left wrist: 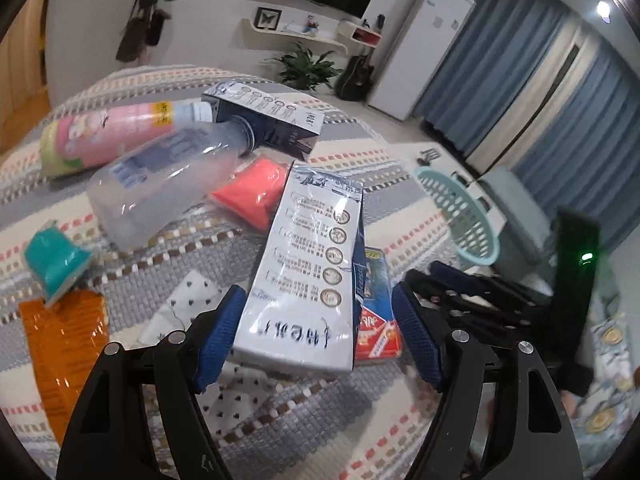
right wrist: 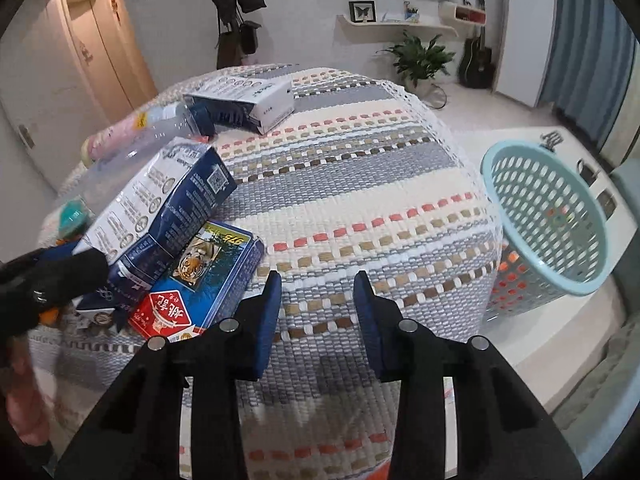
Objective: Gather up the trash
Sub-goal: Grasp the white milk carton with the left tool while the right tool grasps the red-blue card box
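Lower centre of the left wrist view: our left gripper (left wrist: pixel 316 336) stands wide, straddling a white-and-blue carton (left wrist: pixel 308 276) without visibly pressing it, presumably before closing. The carton rests tilted on a tiger-print card box (right wrist: pixel 212 264). Our right gripper (right wrist: pixel 316 312), part-open, holds nothing above the bench (right wrist: pixel 360 184). At right, the turquoise basket (right wrist: pixel 548 224) awaits trash; its contents are indistinct.

Soft, even room light, a bit dim, with a bright white lamp (left wrist: pixel 604 11) glowing at the top right. Bent and dark round the edges like a fishbowl. Blurry on the clear bottle (left wrist: pixel 168 184) and the basket (right wrist: pixel 552 220).
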